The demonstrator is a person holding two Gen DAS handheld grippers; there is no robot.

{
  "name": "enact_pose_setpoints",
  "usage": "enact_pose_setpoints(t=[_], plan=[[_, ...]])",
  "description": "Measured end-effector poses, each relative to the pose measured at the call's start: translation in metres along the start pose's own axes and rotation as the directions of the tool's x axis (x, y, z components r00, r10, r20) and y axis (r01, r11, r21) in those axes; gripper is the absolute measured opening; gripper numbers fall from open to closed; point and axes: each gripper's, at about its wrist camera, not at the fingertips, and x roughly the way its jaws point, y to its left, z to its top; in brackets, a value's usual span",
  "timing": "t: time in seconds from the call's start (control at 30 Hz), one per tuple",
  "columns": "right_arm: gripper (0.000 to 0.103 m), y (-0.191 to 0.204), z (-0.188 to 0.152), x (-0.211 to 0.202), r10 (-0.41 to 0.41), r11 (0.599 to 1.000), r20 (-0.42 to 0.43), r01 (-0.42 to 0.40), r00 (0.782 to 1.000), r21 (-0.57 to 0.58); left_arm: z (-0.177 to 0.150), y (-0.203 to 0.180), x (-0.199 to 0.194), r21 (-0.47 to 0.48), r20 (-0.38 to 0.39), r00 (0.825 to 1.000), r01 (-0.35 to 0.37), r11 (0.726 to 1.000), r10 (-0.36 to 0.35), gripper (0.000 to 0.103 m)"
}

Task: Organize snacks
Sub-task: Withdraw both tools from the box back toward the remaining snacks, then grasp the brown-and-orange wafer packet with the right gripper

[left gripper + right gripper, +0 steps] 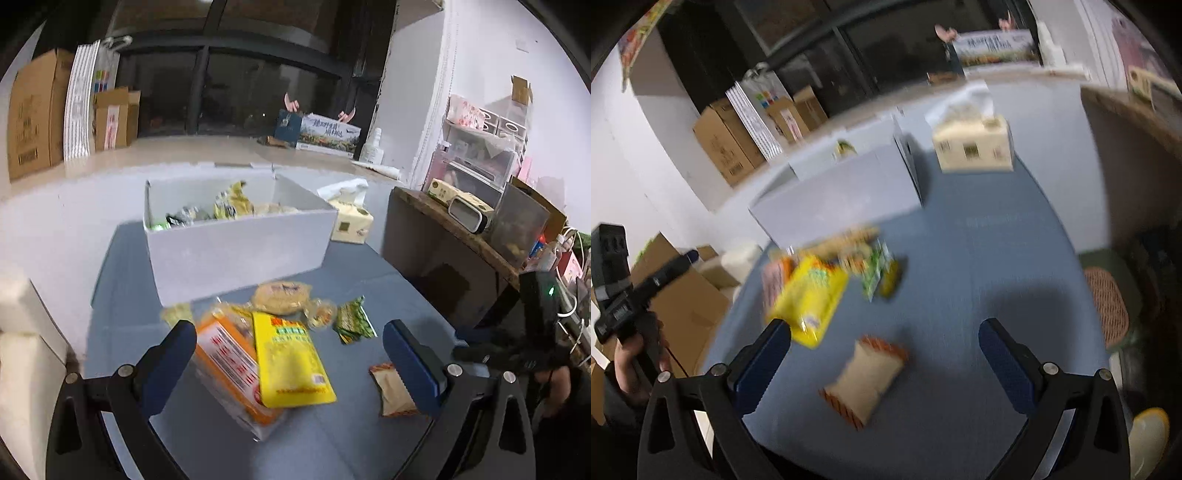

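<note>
Two tools, left tool (290,345) and right tool (884,341), are held wide open, empty. Loose snack packets (291,363) are spread on the blue table (369,443) before a white rectangular box (240,243).

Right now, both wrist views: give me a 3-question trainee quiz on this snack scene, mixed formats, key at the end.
1. True or false: the white box already holds some snacks.
2. Multiple choice: what does the yellow packet lie partly on? A) the orange-and-white package B) the tissue box C) the green packet
3. Short answer: which snack lies apart from the pile, nearest the right gripper?

Key
1. True: wrappers show above its rim.
2. A
3. The beige packet with orange ends. Both the right gripper and the left gripper are open and empty.
</note>
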Motion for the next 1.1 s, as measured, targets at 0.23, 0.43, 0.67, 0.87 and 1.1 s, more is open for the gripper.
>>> enact_pose_setpoints(t=[0.23, 0.43, 0.67, 0.87, 1.1], plan=[[0.103, 0.025, -0.027, 0.037, -0.064, 0.985, -0.144, 0.040, 0.988, -0.166, -0.014, 0.003, 0.015, -0.034, -0.054, 0.998, 0.010, 0.999, -0.012, 0.103], [0.103, 0.049, -0.024, 0.064, -0.141, 0.952, -0.184, 0.082, 0.973, -0.296, -0.021, 0.003, 0.021, -0.041, -0.076, 0.997, 0.009, 0.999, -0.012, 0.103], [0.103, 0.056, -0.023, 0.082, -0.174, 0.941, -0.236, 0.091, 0.956, -0.327, -0.023, 0.004, 0.021, -0.050, -0.081, 0.997, 0.007, 0.999, -0.011, 0.103], [0.103, 0.056, -0.024, 0.084, -0.170, 0.944, -0.248, 0.085, 0.954, -0.320, -0.024, 0.004, 0.025, -0.062, -0.088, 0.996, 0.013, 0.998, -0.019, 0.103], [0.042, 0.058, -0.021, 0.072, -0.154, 0.946, -0.235, 0.075, 0.960, -0.315, -0.022, -0.003, 0.040, -0.073, -0.123, 0.992, 0.014, 0.997, -0.023, 0.103]])
